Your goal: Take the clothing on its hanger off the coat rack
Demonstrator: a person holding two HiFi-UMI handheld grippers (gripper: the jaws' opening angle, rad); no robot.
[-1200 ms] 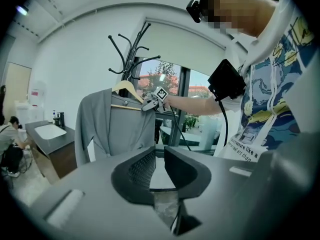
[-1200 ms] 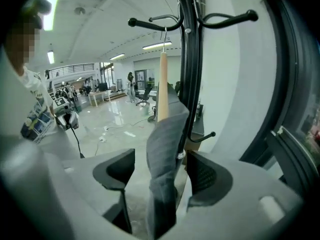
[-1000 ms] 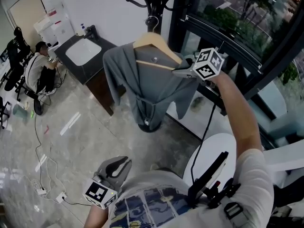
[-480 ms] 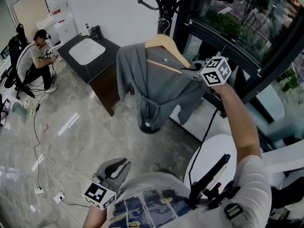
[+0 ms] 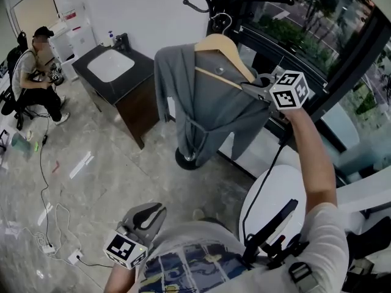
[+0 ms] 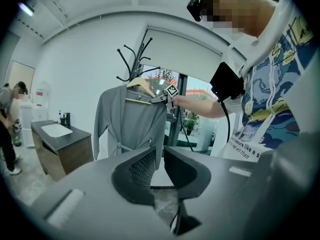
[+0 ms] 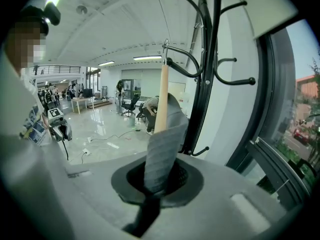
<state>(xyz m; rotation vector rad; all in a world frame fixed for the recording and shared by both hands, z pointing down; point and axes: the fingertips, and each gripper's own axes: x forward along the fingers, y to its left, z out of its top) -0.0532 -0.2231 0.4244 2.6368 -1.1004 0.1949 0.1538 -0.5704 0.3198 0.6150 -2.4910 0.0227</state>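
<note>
Since a second ago our right gripper (image 5: 255,90) has closed. Its jaws are now clamped tight on the shoulder of the grey fabric cardigan (image 5: 208,108), over the end of the light wooden hanger (image 5: 223,46). So the grip is made, and we judge that lifting off comes next. The hanger's hook sits up by the black metal coat rack (image 5: 215,5), not yet clear of it. Our left gripper (image 5: 145,217) is low by our waist, jaws a narrow gap apart, holding nothing.
</note>
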